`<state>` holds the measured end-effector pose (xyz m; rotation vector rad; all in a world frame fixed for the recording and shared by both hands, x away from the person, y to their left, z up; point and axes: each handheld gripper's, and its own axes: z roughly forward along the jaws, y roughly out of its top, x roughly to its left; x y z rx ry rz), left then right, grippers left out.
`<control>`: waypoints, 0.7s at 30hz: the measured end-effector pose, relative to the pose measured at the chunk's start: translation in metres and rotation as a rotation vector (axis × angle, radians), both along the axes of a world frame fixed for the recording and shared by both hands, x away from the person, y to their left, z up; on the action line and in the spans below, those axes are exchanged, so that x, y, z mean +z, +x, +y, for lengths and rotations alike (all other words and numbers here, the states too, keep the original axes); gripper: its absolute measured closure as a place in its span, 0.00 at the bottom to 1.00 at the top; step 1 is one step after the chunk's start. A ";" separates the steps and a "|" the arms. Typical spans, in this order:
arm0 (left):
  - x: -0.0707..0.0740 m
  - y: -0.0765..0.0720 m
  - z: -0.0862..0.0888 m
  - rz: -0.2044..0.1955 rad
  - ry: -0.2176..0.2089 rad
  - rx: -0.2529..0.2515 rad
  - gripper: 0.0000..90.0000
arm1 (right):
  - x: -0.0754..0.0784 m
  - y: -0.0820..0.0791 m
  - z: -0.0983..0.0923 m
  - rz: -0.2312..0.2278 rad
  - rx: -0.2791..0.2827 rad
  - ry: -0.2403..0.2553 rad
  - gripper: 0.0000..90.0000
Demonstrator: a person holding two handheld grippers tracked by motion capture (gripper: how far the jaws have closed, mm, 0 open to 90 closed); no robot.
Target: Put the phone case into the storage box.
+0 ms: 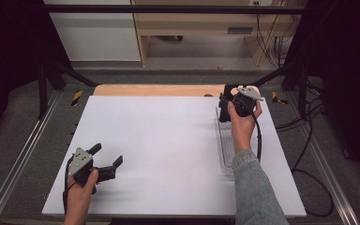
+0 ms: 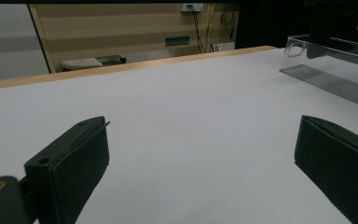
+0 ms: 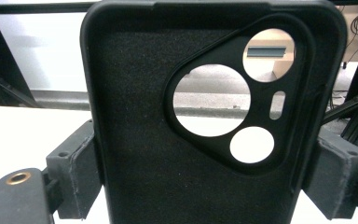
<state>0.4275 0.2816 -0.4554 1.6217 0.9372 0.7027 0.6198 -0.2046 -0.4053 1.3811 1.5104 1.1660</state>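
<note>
Right gripper [image 1: 225,104] clamped a black phone case [image 3: 168,140] upright between its jaws, over the far end of the clear tray [image 1: 225,145] by the table's [image 1: 168,140] right edge; left gripper [image 1: 107,157] stood released, jaws wide, near the front-left corner.

Wide open across the middle of the desk [image 1: 168,140], bare white sheet from near edge to far edge. Plenty of passage between the spread jaws of the left tongs [image 1: 107,159], nothing lodged there. Along the right side, blocked by a clear plastic tray [image 1: 225,145], running lengthwise from mid-desk toward the far edge. Above its far end, occupied by the right tongs [image 1: 225,104], clamped on a black phone case [image 3: 205,121] held upright. Beyond the desk, hemmed in by black frame bars [image 1: 168,8] overhead.
</note>
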 end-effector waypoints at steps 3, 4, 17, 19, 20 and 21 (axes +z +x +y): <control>0.000 0.000 0.000 -0.003 0.001 -0.001 0.04 | -0.006 0.004 0.001 0.009 -0.014 -0.012 0.15; 0.000 0.000 0.000 -0.002 0.000 -0.001 0.04 | -0.008 0.005 0.001 0.014 -0.018 -0.013 0.15; -0.001 0.000 -0.001 0.007 -0.001 -0.013 0.04 | -0.021 0.013 0.004 0.026 -0.032 -0.021 0.15; -0.001 0.001 -0.001 0.006 -0.002 -0.015 0.04 | -0.022 0.014 0.004 0.028 -0.028 -0.021 0.15; -0.001 0.001 -0.002 0.007 -0.003 -0.016 0.04 | -0.023 0.014 0.004 0.027 -0.026 -0.022 0.15; -0.001 0.001 -0.002 0.008 -0.005 -0.018 0.04 | -0.023 0.014 0.005 0.028 -0.021 -0.024 0.15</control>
